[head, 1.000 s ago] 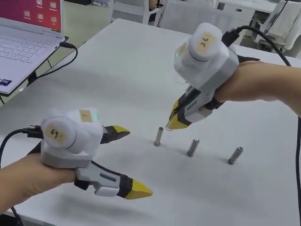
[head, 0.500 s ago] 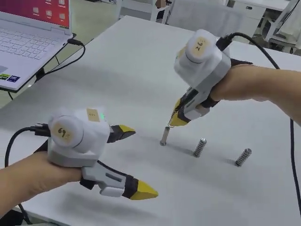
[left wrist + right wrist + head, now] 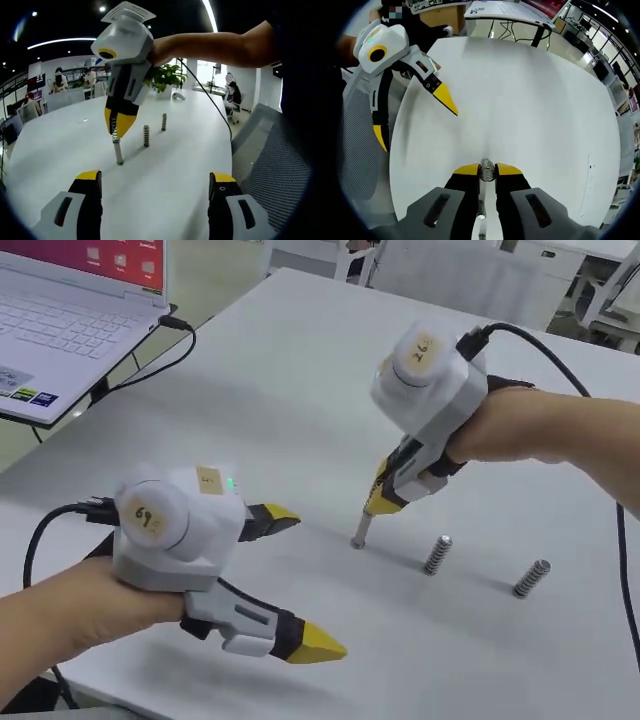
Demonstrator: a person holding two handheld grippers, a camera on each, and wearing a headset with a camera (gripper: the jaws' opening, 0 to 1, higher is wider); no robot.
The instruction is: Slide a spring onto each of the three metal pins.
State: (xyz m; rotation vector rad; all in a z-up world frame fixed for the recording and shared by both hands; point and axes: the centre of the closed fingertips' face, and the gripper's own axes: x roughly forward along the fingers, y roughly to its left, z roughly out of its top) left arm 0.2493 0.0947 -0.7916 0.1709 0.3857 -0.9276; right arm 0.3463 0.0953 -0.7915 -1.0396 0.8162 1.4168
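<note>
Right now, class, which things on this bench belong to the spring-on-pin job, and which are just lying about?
Job: bare silver metal pin; coiled steel spring pinched in the right tool; two metal pins already wearing springs.
Lying about: open white laptop; its black cable.

Yellow-tipped jaws, silver spring (image 3: pixel 487 170), white table (image 3: pixel 280 370)

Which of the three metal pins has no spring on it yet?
The bare pin below the right gripper, leftmost in the head view; the middle pin and rightmost pin carry springs.
</note>
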